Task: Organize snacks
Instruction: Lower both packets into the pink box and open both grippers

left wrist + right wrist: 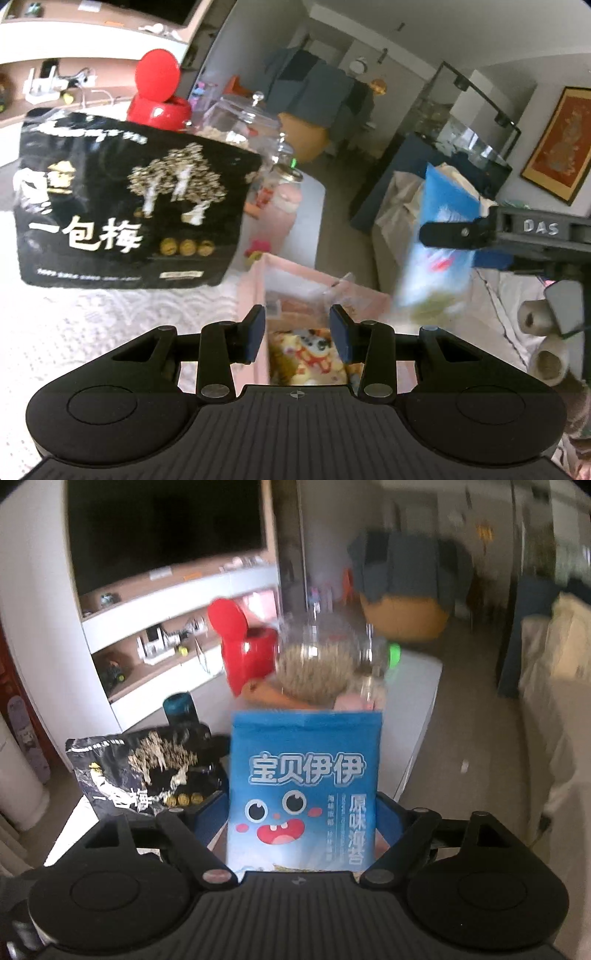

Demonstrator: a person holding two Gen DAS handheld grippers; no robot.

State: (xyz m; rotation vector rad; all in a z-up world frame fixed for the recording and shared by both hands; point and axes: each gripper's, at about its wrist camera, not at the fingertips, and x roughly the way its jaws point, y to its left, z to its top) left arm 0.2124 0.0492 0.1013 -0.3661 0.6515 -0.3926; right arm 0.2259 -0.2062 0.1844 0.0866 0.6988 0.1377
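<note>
My right gripper (301, 823) is shut on a blue seaweed snack bag (303, 790) with a cartoon face and holds it upright in the air. In the left wrist view that blue bag (439, 236) hangs at the right, above a pink open box (255, 295) with a yellow snack pack (310, 358) inside. My left gripper (297, 332) is open and empty over the pink box. A black plum snack bag (125, 206) stands on the white lace-covered table at the left; it also shows in the right wrist view (147, 771).
A red flip-lid container (159, 99) and clear glass jars (240, 125) of snacks stand behind the black bag. A pink can (288, 192) is near the table's far edge. Two paper rolls (543, 336) lie on the sofa at the right.
</note>
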